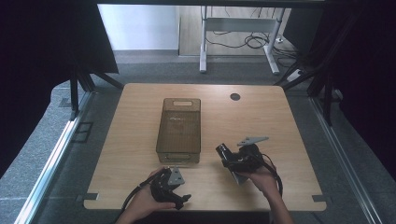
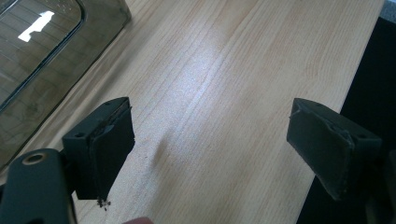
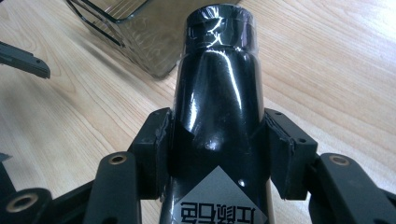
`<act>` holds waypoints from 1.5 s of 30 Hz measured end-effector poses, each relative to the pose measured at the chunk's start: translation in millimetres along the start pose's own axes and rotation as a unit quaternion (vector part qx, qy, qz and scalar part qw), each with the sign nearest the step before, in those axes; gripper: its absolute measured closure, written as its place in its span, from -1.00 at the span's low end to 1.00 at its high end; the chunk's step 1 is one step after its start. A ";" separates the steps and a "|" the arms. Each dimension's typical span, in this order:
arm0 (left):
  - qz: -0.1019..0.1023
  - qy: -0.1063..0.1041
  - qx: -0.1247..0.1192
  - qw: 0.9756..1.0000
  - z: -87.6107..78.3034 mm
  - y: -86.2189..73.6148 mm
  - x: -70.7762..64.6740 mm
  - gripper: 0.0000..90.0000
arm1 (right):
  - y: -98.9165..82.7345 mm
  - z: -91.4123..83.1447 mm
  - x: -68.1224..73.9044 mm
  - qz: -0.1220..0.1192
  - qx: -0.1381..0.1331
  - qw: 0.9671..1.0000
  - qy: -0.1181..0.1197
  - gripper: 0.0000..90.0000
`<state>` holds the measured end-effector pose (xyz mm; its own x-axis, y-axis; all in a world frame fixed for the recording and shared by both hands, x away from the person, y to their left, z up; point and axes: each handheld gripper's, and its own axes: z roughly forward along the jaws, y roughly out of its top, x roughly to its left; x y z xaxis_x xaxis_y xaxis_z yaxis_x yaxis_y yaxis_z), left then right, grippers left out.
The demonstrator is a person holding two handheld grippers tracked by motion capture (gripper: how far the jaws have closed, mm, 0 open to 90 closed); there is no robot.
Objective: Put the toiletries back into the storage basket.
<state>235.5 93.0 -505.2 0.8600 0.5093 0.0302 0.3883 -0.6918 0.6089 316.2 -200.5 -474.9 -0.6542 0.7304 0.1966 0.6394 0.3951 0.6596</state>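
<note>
Your right gripper (image 3: 219, 140) has both jaws clamped on the neck and shoulder of a glossy black bottle with a foil-wrapped cap and a grey diamond label (image 3: 218, 102); the pads sit square on either side, so the grip looks solid. In the high view the bottle (image 1: 227, 154) is lifted off the light wooden table (image 1: 261, 112), tilted, cap end pointing toward the smoky translucent plastic bin (image 1: 180, 125) just to its left. Your left gripper (image 2: 210, 144) has its jaws spread wide with nothing between them, hovering over bare table near the front edge, with the bin's near corner (image 2: 42, 56) just beside it. The bin looks empty from above. My read: you're mid-carry, pick done, placement into the bin not yet done. Next move calls for swinging the right gripper over the bin's near end, clearing the rim, lowering the bottle inside before you let go. Watch the cap end against the near wall. The left gripper could steady the bin if it slides.
</note>
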 end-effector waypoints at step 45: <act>-0.010 -0.005 -0.023 1.000 -9.0 -0.2 4.3 -0.66 | 156.1 24.8 19.2 0.046 0.053 0.997 0.017 0.04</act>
<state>236.1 99.9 -498.1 0.8551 0.5184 0.0101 0.3906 -0.6568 0.6450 413.5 -110.9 -386.1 -0.6029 0.7473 0.2792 0.7358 0.3856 0.5567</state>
